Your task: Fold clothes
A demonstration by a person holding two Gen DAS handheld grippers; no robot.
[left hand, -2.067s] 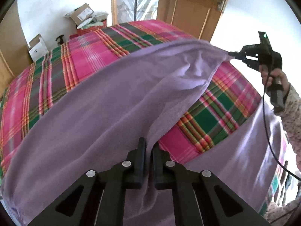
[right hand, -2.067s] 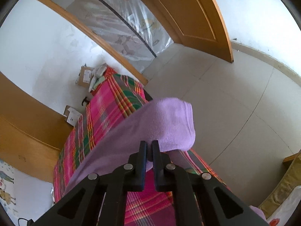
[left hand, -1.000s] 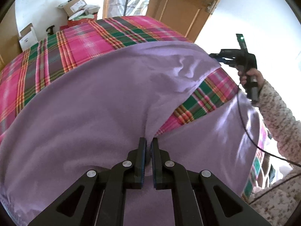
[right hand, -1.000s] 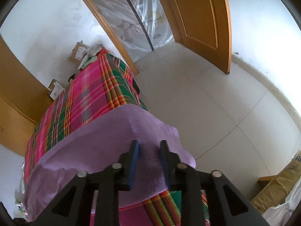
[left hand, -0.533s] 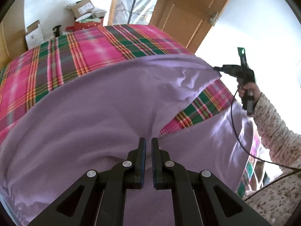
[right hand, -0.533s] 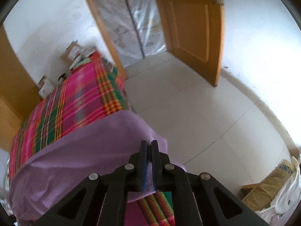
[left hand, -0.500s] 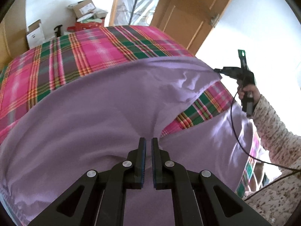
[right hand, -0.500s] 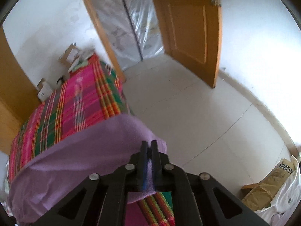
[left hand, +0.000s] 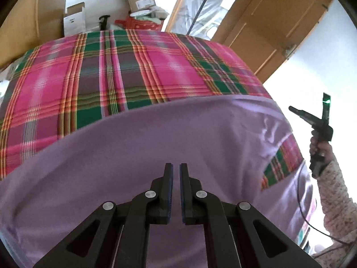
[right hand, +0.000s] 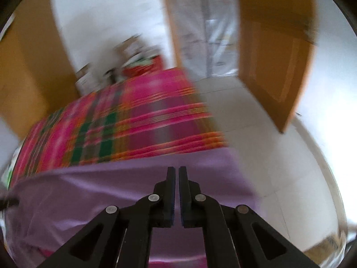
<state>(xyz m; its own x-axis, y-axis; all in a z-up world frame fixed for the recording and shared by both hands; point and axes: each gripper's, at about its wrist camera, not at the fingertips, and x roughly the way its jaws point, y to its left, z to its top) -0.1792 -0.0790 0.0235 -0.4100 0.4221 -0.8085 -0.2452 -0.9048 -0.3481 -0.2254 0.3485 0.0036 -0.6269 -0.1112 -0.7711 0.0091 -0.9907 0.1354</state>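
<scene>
Both wrist views look steeply down from close above the purple cloth (left hand: 138, 151) toward the plaid bed (left hand: 133, 67), sharing the far boxes (left hand: 139, 0) and wooden door (right hand: 276, 55); the right view is blurred.

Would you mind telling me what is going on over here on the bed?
A person holding a tool in each hand is folding a purple garment on a plaid-covered bed. The garment lies doubled over across the near side of the bed. The right tool is shut and held up clear of the cloth, with nothing in it. The left tool is shut just over the garment; whether it pinches the fabric is unclear.
</scene>
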